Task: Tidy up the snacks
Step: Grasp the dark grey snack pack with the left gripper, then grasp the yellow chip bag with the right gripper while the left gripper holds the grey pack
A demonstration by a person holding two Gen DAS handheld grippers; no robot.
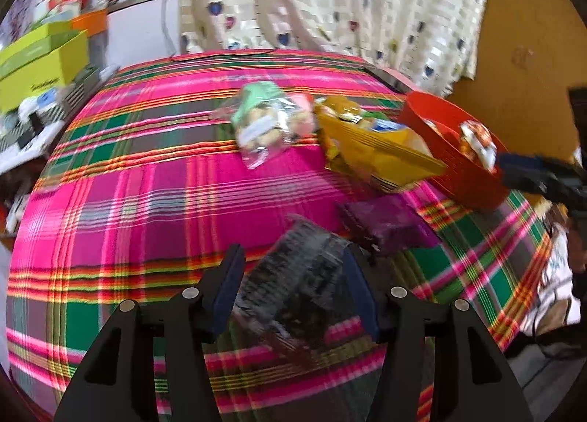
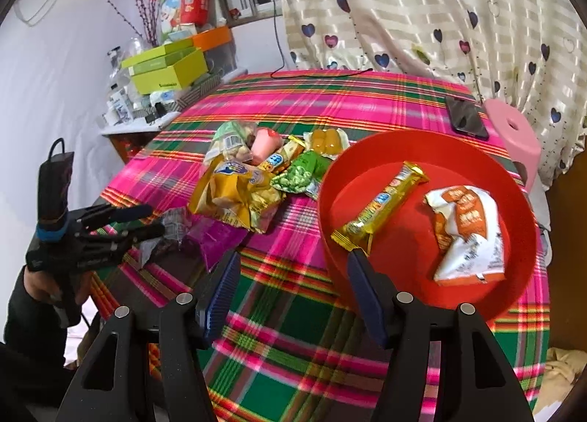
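So the snack in play right now is a dark crinkly packet (image 1: 293, 275), see-through-ish film with a ribbed look, lying on the plaid tablecloth (image 1: 146, 183) right between the fingers of the left gripper (image 1: 293, 268). The jaws are spread wide; the right-hand pad sits at the packet's edge, the other stands clear of it, so I wouldn't call that a grip. Just beside it is a purple packet (image 1: 385, 224), flat and shiny.

The right gripper (image 2: 293, 271) is also wide open with nothing in it, hovering at the near rim of the red bowl (image 2: 422, 143). That bowl is smooth round plastic and already has two snacks in it: a long gold foil bar (image 2: 381, 207) and a puffy white-and-orange bag (image 2: 464, 231).

Everything else is still in a heap on the cloth left of the bowl: a big crumpled yellow bag (image 2: 234, 198), a green packet (image 2: 302, 174), a clear bag of biscuits (image 2: 229, 143).

My guess is we're mid-sort, only a couple of items done. Next move for the left gripper would be closing properly on the dark packet, and that thin film looks slippery and squashy, so a centred pinch matters.
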